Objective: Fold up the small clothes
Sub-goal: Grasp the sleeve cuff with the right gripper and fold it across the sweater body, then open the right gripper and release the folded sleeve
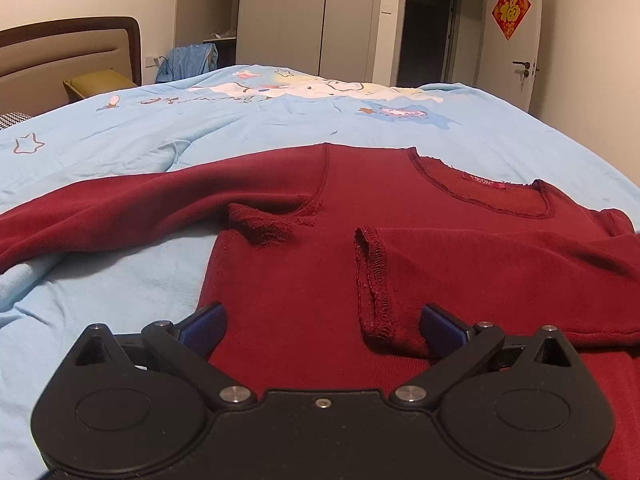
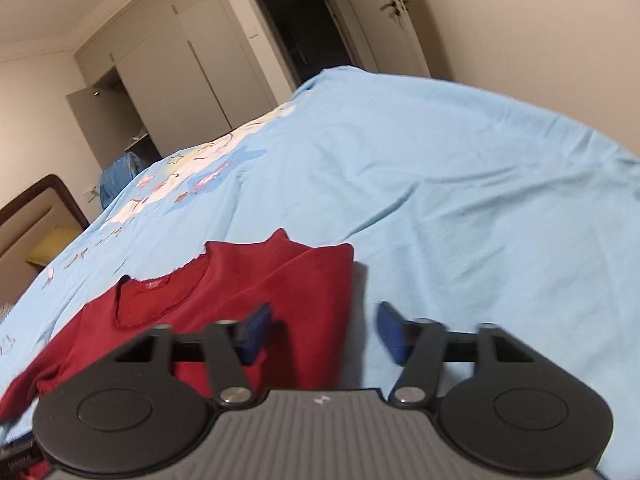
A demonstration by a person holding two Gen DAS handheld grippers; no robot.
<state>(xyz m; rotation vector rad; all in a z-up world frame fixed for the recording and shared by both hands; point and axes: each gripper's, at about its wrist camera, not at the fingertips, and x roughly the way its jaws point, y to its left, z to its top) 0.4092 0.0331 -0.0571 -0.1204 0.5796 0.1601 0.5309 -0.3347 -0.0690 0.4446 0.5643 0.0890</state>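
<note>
A dark red long-sleeved top (image 1: 304, 248) lies flat on the light blue bed cover (image 1: 240, 128), neckline away from me. Its right sleeve is folded in across the chest, with the cuff (image 1: 374, 284) near the middle. Its left sleeve (image 1: 100, 208) stretches out to the left. My left gripper (image 1: 322, 326) hangs open over the lower body of the top, nothing between its blue pads. In the right wrist view the top (image 2: 240, 292) shows its folded right edge. My right gripper (image 2: 324, 330) is open above that edge, one pad over the fabric and one over the cover.
The bed cover (image 2: 460, 200) spreads wide to the right of the top. A headboard (image 1: 68, 48) and a yellow pillow (image 1: 100, 82) stand at the far left. Wardrobes (image 1: 280, 16) and a door (image 1: 516, 32) line the back wall.
</note>
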